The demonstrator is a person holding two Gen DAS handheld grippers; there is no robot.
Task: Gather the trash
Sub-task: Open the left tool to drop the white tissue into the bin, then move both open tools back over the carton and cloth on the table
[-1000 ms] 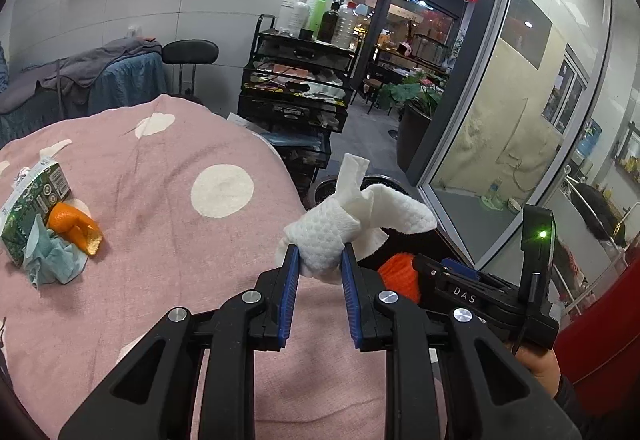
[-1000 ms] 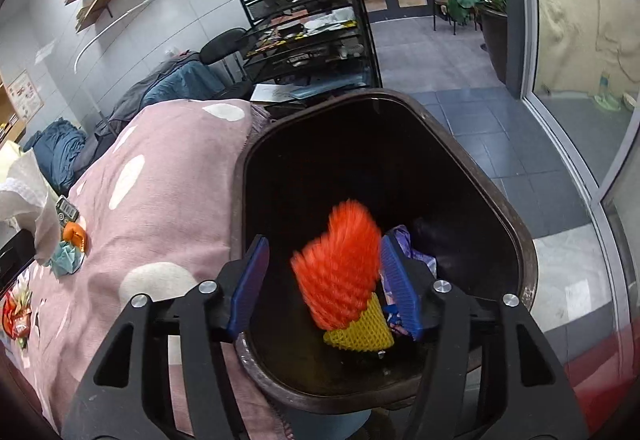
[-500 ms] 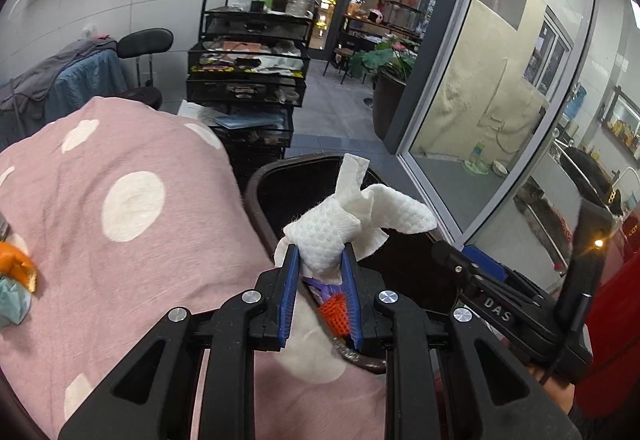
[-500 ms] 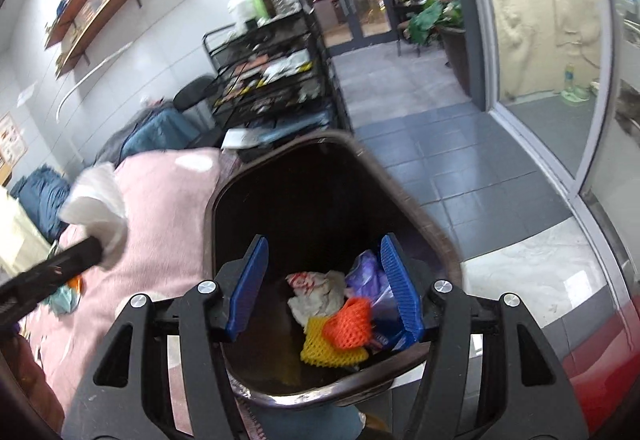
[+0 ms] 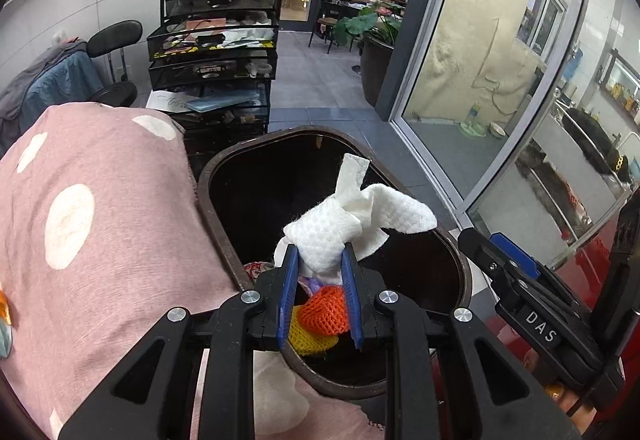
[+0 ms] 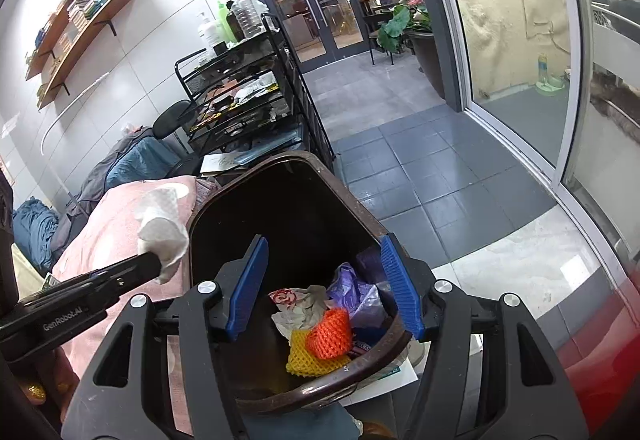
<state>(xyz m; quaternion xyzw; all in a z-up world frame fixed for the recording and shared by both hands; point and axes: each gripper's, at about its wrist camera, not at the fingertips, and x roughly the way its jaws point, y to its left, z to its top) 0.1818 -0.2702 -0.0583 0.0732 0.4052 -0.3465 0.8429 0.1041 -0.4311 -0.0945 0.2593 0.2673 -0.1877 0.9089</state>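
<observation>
Crumpled white paper towel (image 5: 344, 228) above brown bin (image 5: 224, 240)

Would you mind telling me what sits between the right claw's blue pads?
Nothing is held there: in the right wrist view, the right claw stands open over the bin, with only the binned trash below.

We see a white embossed paper towel (image 5: 352, 224), soft and dimpled. The bin (image 5: 224, 240) looks like glossy dark brown plastic. Inside lie orange foam netting (image 6: 330, 334) and yellow foam netting (image 6: 304, 358), both meshed. The pink dotted cloth (image 5: 104, 240) looks matt and woven.
</observation>
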